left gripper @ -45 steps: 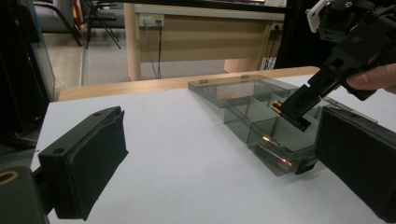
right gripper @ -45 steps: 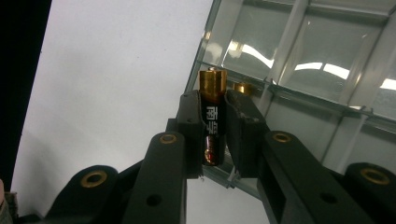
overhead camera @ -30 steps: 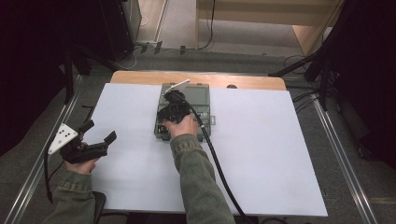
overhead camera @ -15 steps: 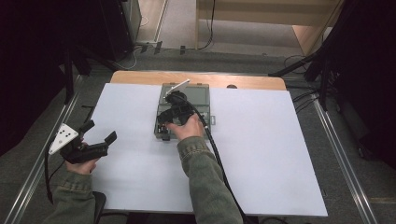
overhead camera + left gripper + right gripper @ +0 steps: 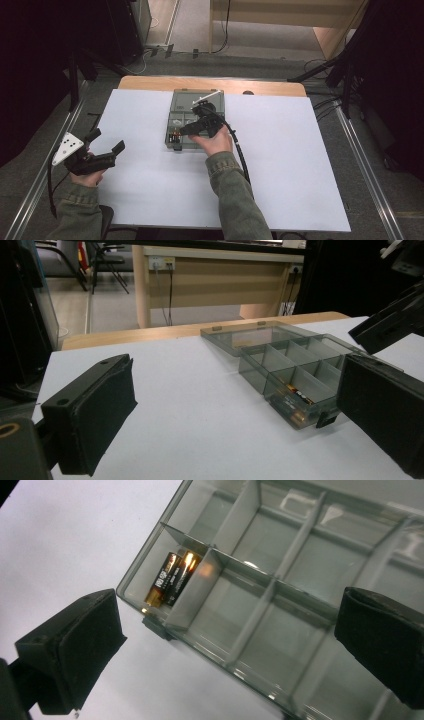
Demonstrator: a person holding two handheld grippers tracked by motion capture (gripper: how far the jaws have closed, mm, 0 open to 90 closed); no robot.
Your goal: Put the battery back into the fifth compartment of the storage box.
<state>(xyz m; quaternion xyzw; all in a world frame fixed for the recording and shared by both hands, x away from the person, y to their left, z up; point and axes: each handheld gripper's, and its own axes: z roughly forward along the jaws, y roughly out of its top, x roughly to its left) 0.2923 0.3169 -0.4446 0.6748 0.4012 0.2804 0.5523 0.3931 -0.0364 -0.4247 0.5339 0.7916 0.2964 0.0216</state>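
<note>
Inside the organizer box [image 5: 280, 580], two batteries [image 5: 170, 579] carry unreadable label print.

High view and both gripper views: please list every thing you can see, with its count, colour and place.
Organiser box: one, clear grey, lid open, table's middle.
Batteries: two, black and gold, in a corner compartment of the box.
Table: one, white top, wooden far edge.
Left claw: one, black, open, nothing held, at the table's left edge.
Right claw: one, black, over the box, jaws just opened, nothing between them.
Sleeves: two, olive green.
</note>
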